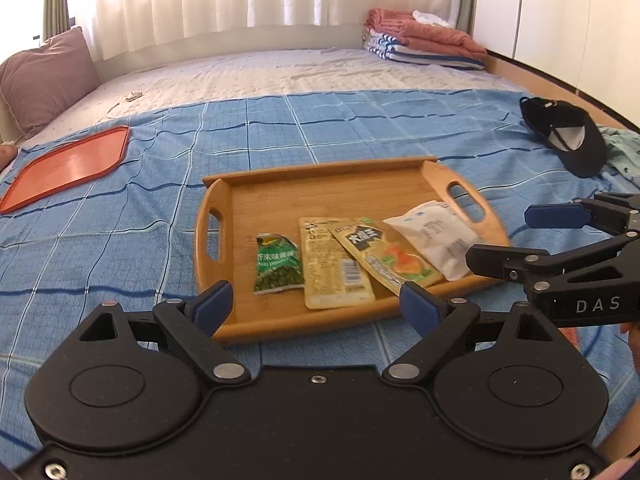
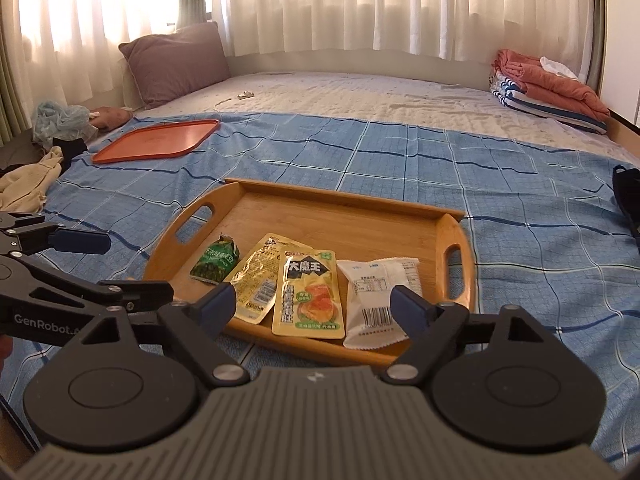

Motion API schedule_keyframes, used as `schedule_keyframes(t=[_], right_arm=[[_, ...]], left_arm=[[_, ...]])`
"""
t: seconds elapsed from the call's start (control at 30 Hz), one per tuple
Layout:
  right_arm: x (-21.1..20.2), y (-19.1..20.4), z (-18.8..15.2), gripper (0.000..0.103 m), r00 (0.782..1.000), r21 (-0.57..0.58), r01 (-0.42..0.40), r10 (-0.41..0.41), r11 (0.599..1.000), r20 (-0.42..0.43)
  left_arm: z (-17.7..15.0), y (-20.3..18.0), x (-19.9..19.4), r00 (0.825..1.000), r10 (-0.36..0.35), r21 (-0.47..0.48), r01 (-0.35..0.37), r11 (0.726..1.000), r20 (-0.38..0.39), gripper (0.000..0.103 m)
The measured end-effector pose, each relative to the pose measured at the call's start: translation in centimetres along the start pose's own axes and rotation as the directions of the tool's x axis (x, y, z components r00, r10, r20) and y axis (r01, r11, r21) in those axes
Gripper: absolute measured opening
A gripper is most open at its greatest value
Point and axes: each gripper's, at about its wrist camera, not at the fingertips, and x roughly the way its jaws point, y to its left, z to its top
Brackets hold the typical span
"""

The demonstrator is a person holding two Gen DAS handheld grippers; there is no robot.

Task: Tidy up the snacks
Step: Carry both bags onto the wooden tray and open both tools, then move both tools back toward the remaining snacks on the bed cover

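Both wrist cams near, sharing wooden tray [image 1: 320, 176] [image 2: 344, 204].

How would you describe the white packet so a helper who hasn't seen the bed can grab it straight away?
On the blue checked blanket lies a wooden tray with a handle slot at each end, holding a row of four packets. The white packet is the rightmost, beside the right handle slot. It alone is plain white with a barcode; its neighbours are two yellow pouches and a green one.

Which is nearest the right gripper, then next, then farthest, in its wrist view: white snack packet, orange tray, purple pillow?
1. White snack packet, between the right gripper fingers.
2. Orange tray, far left on the blue cover.
3. Purple pillow, beyond, by the curtains.
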Motion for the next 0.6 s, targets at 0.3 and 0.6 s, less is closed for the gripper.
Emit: schedule_keyframes(t=[0.3, 0.6], right_arm=[[-4.5, -0.1, -2.6, 0.092, 0.999, -0.043, -0.012, 0.013, 0.999, 0.035], [-7.6, -2.2, -5.1, 0.094, 0.998, -0.045, 0.011, -0.009, 0.999, 0.064]], left_arm=[[-3.0, -0.6, -5.2, 0.998, -0.046, -0.021, 0.047, 0.999, 0.035, 0.091], [-6.2, 0.5, -8.7, 0.995, -0.008, -0.053, 0.013, 0.998, 0.102, 0.093]])
